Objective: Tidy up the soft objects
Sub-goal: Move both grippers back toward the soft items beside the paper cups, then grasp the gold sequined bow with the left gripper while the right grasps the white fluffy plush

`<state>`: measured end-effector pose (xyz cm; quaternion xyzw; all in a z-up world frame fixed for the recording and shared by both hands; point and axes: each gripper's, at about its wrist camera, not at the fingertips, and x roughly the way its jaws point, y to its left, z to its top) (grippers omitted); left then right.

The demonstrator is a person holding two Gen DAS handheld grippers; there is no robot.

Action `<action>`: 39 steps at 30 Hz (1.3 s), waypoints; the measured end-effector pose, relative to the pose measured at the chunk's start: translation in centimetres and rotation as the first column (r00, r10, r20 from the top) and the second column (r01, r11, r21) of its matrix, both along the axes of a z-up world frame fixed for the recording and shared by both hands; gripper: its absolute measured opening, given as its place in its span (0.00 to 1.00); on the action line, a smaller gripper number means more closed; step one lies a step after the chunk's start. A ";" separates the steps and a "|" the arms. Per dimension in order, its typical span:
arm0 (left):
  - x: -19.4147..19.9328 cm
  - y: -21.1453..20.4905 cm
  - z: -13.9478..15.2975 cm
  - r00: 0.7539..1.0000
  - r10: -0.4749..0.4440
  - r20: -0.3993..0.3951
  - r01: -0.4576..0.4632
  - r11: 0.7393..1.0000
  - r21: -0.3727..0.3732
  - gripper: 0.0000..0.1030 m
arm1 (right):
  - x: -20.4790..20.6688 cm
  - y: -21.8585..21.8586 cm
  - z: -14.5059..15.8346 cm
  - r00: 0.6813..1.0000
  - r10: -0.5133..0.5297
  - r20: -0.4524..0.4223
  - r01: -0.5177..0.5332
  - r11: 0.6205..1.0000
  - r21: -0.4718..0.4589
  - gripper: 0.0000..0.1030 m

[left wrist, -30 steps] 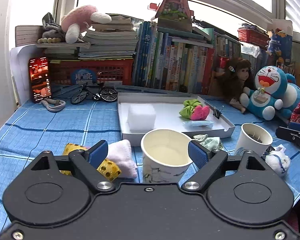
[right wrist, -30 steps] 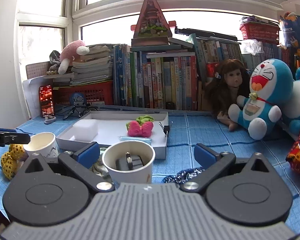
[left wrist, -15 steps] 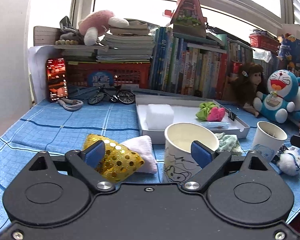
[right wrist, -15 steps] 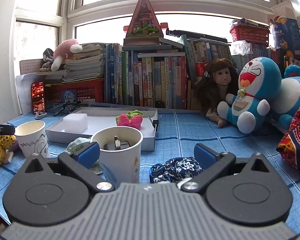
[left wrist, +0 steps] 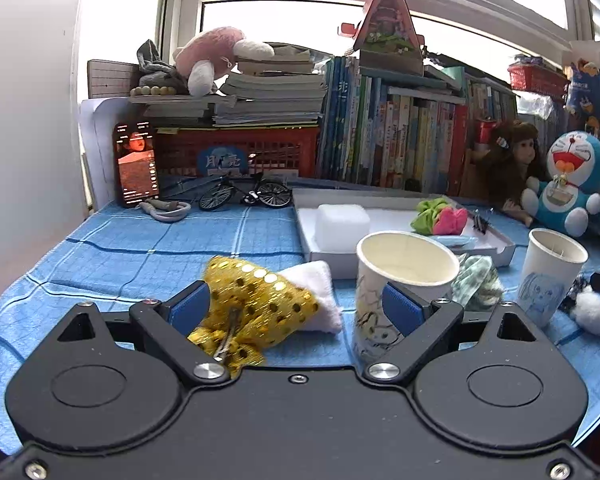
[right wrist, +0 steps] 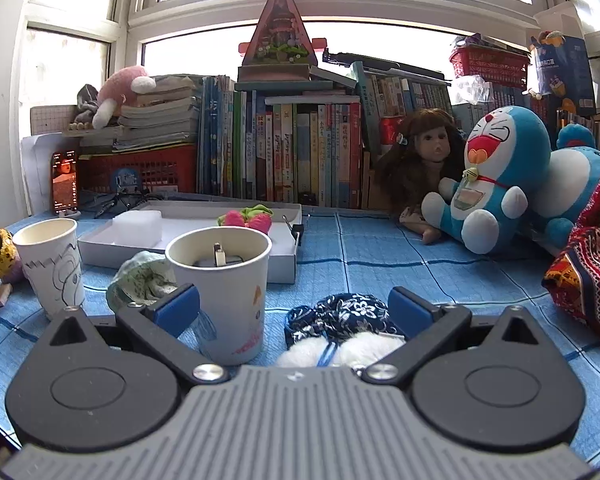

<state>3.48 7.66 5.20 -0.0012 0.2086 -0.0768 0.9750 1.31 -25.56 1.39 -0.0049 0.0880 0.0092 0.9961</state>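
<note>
Both grippers look to be lining up pickups. The left gripper (left wrist: 296,306), jaws just widened and holding nothing, has the gold sequinned bow (left wrist: 256,304) at lower centre between them; the right gripper (right wrist: 294,306), spread wide and empty, frames the dark blue floral fabric bundle (right wrist: 340,314). Next, each should probably close gently and carry its item to the white shallow tray (left wrist: 504,246) at centre right, which holds a white foam block (left wrist: 342,222) and green and pink scrunchies (left wrist: 440,216); the near white paper cup (left wrist: 404,280) looks empty.

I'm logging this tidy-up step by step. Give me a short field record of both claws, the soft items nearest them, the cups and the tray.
left claw: open, jaws just opening wider, gold sequin bow between them, not gripped
right claw: open, around navy floral scrunchie and white pompom
left cup: upright, looks empty
right cup: upright, holds a small dark item
white tray: holds white sponge block, green scrunchie, pink scrunchie
surface: blue checked cloth
</note>
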 end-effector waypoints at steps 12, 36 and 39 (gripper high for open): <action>-0.1 2.2 -2.0 0.995 0.077 -0.068 -0.077 0.997 0.006 0.90 | 0.3 0.3 -1.4 0.999 -0.025 -0.036 0.025 0.999 -0.024 1.00; 1.4 3.1 -3.9 0.986 0.114 -0.122 -0.116 0.993 -0.012 0.90 | 0.8 -0.8 -3.1 0.989 -0.109 -0.099 0.108 0.994 -0.014 1.00; 1.5 3.1 -4.0 0.986 0.114 -0.123 -0.117 0.993 -0.015 0.90 | 1.0 -0.9 -3.2 0.987 -0.116 -0.109 0.115 0.993 -0.014 1.00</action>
